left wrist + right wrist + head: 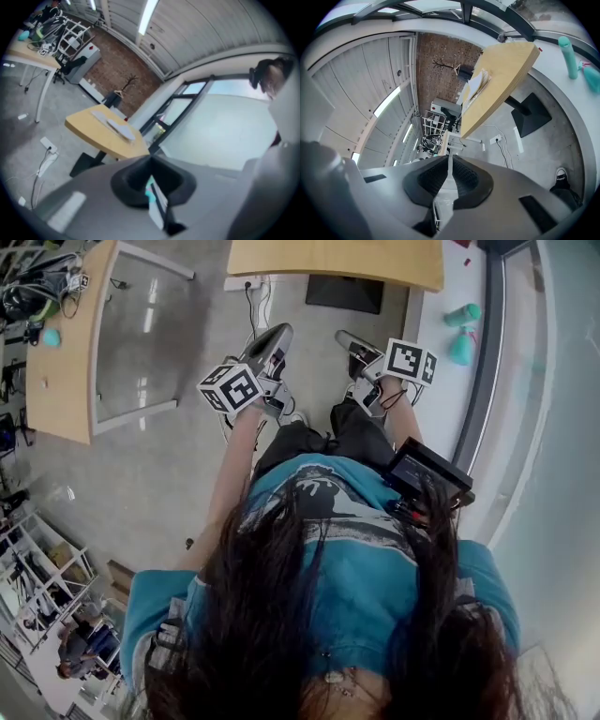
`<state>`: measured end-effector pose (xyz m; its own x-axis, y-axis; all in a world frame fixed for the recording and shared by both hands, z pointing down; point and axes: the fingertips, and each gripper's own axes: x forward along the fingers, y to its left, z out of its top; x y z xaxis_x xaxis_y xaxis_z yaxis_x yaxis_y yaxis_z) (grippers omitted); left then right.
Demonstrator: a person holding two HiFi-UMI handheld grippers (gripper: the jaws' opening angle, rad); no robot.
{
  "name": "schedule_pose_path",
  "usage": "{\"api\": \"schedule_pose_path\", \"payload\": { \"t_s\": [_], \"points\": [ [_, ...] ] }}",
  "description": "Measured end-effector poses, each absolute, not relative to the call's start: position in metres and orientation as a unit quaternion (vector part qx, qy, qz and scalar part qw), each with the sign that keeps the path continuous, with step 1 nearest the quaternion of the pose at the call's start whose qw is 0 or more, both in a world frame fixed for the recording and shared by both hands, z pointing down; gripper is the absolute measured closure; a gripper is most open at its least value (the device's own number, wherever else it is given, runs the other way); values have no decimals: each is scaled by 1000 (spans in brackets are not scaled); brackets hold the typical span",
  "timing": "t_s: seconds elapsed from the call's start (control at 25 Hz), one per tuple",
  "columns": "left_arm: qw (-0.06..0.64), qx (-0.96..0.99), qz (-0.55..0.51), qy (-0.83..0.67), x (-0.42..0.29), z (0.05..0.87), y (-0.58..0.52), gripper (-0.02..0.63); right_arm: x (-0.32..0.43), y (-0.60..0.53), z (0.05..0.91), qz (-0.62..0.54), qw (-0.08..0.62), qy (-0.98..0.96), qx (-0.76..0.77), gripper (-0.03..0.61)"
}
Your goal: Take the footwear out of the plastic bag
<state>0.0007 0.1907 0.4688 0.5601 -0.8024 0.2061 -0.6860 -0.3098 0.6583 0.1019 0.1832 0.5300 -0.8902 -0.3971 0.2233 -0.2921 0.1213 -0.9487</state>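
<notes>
Both grippers are held out in front of the person, above the grey floor and short of a wooden table point(337, 261). My left gripper point(278, 334) is shut with nothing gripped; its jaws meet in the left gripper view point(151, 159). My right gripper point(345, 337) is shut too, jaws together and empty point(450, 161). Pale flat items point(112, 124) lie on the tabletop, also seen from the right gripper point(477, 84); I cannot tell whether they are the bag with the footwear. The head view does not show them.
The table stands on a black base point(529, 112). A power strip point(48, 145) with cables lies on the floor by it. Teal bottles point(462, 315) stand on the white window ledge at right. A second desk point(70, 343) with clutter is at left.
</notes>
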Motion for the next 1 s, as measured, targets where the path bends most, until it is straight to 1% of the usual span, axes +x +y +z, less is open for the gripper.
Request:
{"api": "schedule_pose_path", "payload": {
  "t_s": [0.12,0.28,0.4,0.72,1.0],
  "points": [
    [355,813,-56,-457,-20,479,209,615,82,197,532,-617,50,748,-241,540],
    [314,838,19,-445,-25,484,222,615,74,211,521,-606,60,749,-260,543],
    [297,853,46,-427,-37,487,237,615,58,231,516,-599,67,748,-278,543],
    [292,874,46,-386,-95,501,313,615,5,326,525,-583,92,743,-316,543],
    [294,886,37,-356,-99,501,349,615,-2,368,517,-570,105,742,-337,543]
  ]
}}
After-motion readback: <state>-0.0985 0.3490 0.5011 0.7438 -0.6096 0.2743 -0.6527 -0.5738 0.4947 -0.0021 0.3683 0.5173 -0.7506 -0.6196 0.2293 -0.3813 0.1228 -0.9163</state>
